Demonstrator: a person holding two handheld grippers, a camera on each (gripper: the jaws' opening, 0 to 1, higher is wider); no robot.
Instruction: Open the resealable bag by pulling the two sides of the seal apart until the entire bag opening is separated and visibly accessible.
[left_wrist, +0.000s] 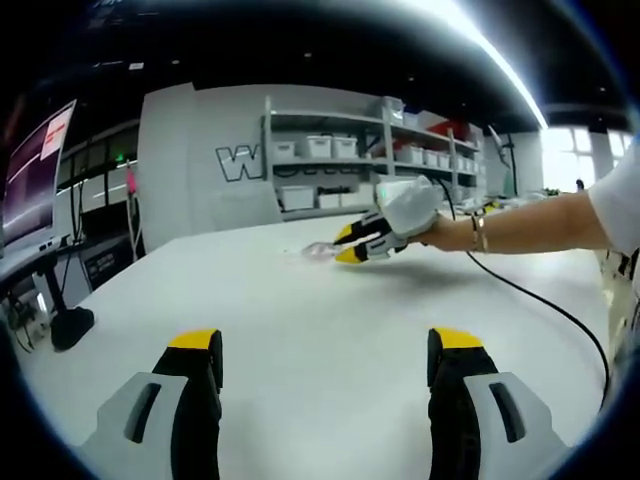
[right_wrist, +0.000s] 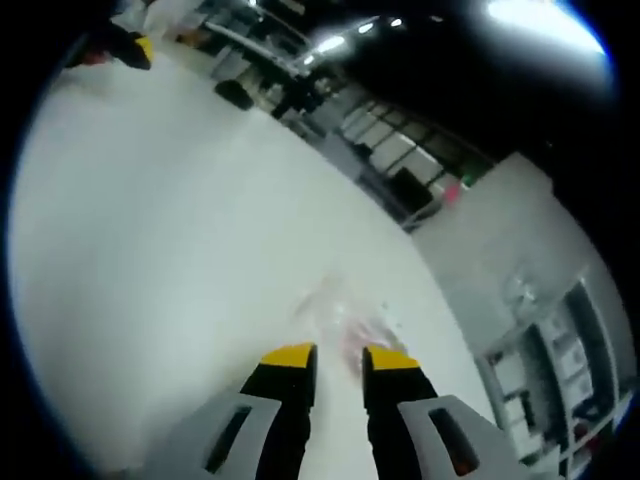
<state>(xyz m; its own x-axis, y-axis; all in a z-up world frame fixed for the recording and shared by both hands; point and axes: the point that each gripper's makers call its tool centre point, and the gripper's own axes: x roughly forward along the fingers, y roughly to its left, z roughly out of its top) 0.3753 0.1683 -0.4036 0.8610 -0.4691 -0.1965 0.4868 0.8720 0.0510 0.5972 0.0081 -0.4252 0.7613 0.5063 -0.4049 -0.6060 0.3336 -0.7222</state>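
Note:
A small clear resealable bag (right_wrist: 340, 318) lies flat on the white table (right_wrist: 150, 250), blurred, with a faint pink patch near its close edge. My right gripper (right_wrist: 340, 357) hovers right at that edge, its yellow-tipped jaws a narrow gap apart with table showing between them. From the left gripper view, the bag (left_wrist: 318, 250) sits mid-table and a person's hand holds the right gripper (left_wrist: 348, 244) just right of it. My left gripper (left_wrist: 325, 342) stays well back from the bag, jaws wide apart and holding nothing. It also shows as the left gripper (right_wrist: 130, 45) far off in the right gripper view.
A black cable (left_wrist: 540, 300) trails from the right gripper across the table toward its right edge. Shelves with white bins (left_wrist: 330, 150) stand behind the table. A monitor (left_wrist: 35, 170) and a black stand (left_wrist: 70, 325) sit off the left edge.

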